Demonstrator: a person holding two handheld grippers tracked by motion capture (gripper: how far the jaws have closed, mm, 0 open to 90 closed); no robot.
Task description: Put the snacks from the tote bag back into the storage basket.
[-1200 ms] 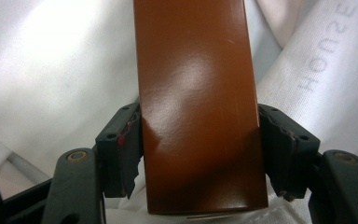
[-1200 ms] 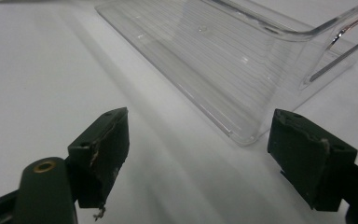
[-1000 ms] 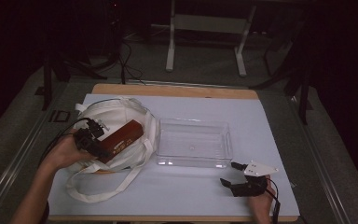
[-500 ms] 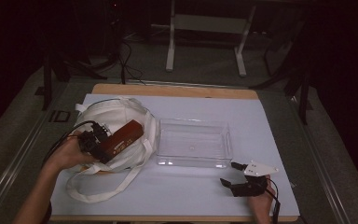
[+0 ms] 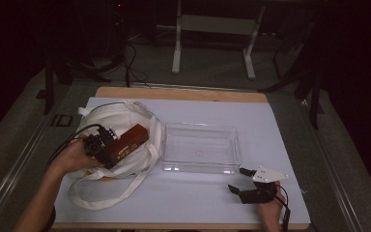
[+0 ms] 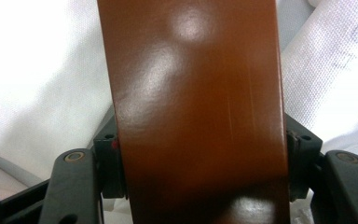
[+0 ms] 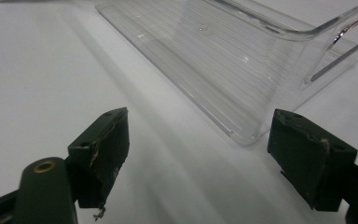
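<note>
Gripping brown box [image 5: 128, 142], bag [image 5: 121, 121] beneath

The left claw [image 6: 200, 158] clamps a glossy brown box [image 6: 193, 107] between its two black jaws, one pressed against each side (a lamp glints near the box's top). White cloth of a bag [image 6: 42, 79] lies behind on both sides.

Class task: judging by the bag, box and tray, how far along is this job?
Done: the left tool grips the brown box at the white bag. In hand: the box, over the bag. Left: the clear tray holds nothing; the right tool waits open.
</note>
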